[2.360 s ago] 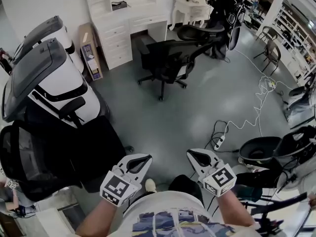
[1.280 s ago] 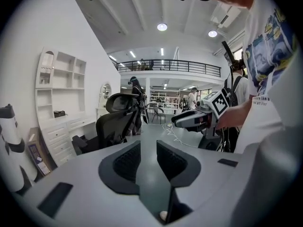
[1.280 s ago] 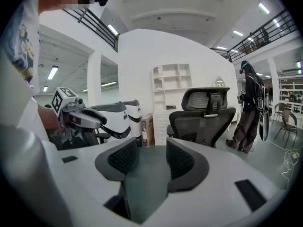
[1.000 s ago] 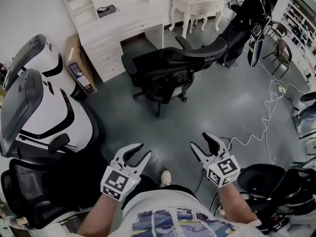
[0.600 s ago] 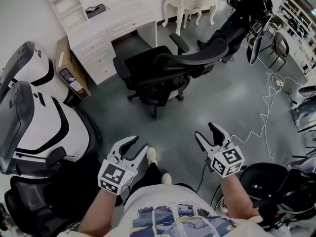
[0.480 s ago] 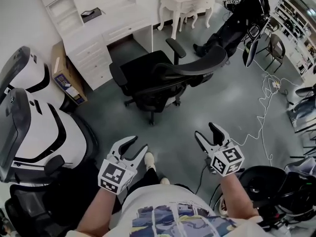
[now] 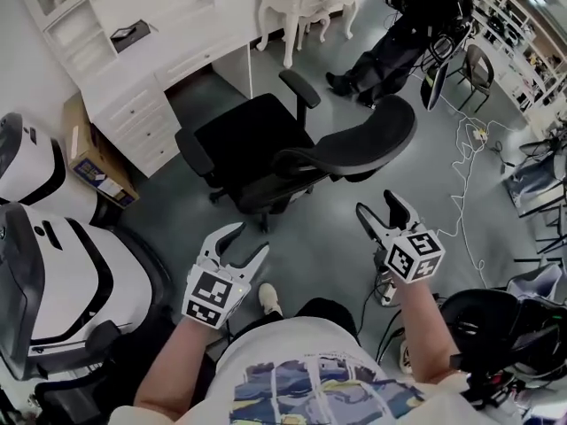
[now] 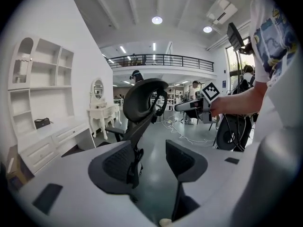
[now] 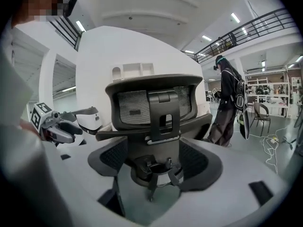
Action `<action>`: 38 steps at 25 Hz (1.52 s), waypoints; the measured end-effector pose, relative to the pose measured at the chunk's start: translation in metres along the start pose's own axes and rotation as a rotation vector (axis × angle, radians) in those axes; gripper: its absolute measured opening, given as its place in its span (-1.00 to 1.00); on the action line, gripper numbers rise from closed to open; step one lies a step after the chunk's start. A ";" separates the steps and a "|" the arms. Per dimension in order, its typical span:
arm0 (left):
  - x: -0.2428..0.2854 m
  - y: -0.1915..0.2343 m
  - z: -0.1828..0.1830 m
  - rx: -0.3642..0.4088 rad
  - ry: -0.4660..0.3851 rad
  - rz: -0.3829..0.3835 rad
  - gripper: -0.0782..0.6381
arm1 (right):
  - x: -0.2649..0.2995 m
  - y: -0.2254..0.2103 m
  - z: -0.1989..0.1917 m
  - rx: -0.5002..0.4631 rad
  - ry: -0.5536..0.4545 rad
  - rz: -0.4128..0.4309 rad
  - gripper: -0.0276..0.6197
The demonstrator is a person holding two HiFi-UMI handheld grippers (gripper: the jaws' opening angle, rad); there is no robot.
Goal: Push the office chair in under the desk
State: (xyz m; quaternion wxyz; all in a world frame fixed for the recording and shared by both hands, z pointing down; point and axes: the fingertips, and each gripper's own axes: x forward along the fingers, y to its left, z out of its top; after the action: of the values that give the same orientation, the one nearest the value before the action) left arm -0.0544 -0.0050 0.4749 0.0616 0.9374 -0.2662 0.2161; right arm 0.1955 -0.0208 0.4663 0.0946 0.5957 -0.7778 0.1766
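Head view: left gripper [image 7: 248, 239] and right gripper [image 7: 379, 205], jaws just opened, empty, behind office chair [image 7: 353, 145].

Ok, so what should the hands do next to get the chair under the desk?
Probably reach both grippers forward to the backrest of the office chair. The left gripper and right gripper have just been opening their jaws, with nothing between them, and neither touches the chair, which stands out from the white desk with its back toward the person.
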 end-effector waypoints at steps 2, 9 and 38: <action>0.015 0.013 0.001 0.009 0.012 -0.010 -0.13 | 0.011 -0.009 0.007 0.008 -0.008 -0.021 0.14; 0.063 0.037 -0.003 0.025 0.076 0.006 -0.02 | 0.041 -0.032 0.025 -0.005 -0.003 -0.009 0.17; 0.106 0.061 -0.026 0.155 0.281 0.089 -0.11 | 0.086 -0.019 0.039 -0.123 0.018 0.205 0.17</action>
State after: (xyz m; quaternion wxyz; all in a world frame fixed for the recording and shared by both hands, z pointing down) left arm -0.0152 -0.1011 0.5453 0.0161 0.8871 -0.2786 0.3676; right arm 0.1927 -0.1172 0.4640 0.1196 0.5043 -0.8432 0.1426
